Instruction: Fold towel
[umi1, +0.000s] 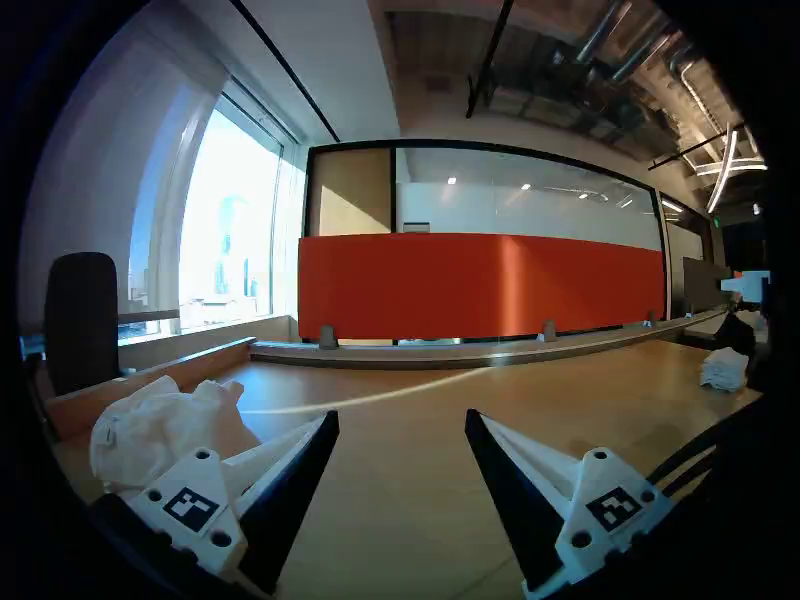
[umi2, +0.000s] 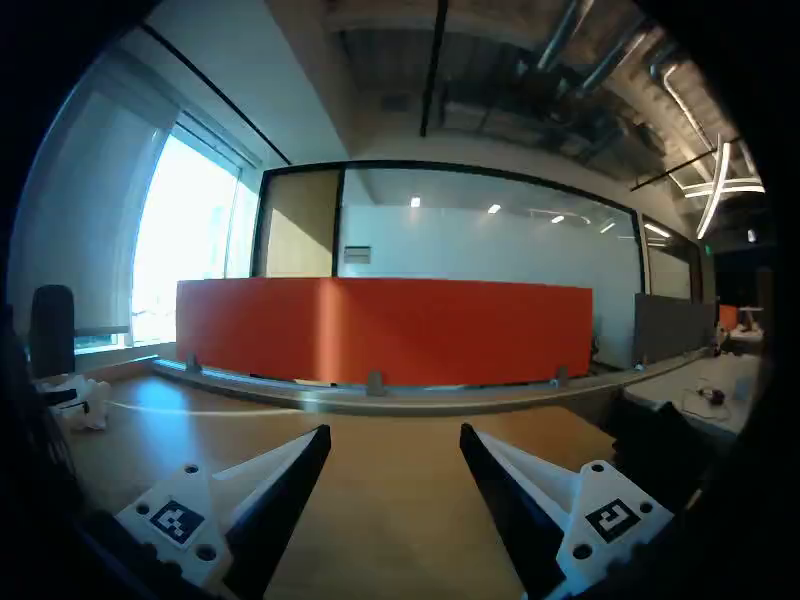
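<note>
A crumpled white towel (umi1: 160, 425) is seen on the wooden table (umi1: 400, 520), partly hidden behind the left finger of the left gripper (umi1: 400, 414), whose jaws are spread apart and empty. In the right gripper view, a small white bundle (umi2: 85, 400) is seen at far left. The right gripper (umi2: 395, 428) is held open and empty above the table, before an orange partition (umi2: 385, 330).

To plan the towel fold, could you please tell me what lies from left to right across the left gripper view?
Black rounded chair back → crumpled white towel → long orange partition panel → small white cloth bundle.
</note>
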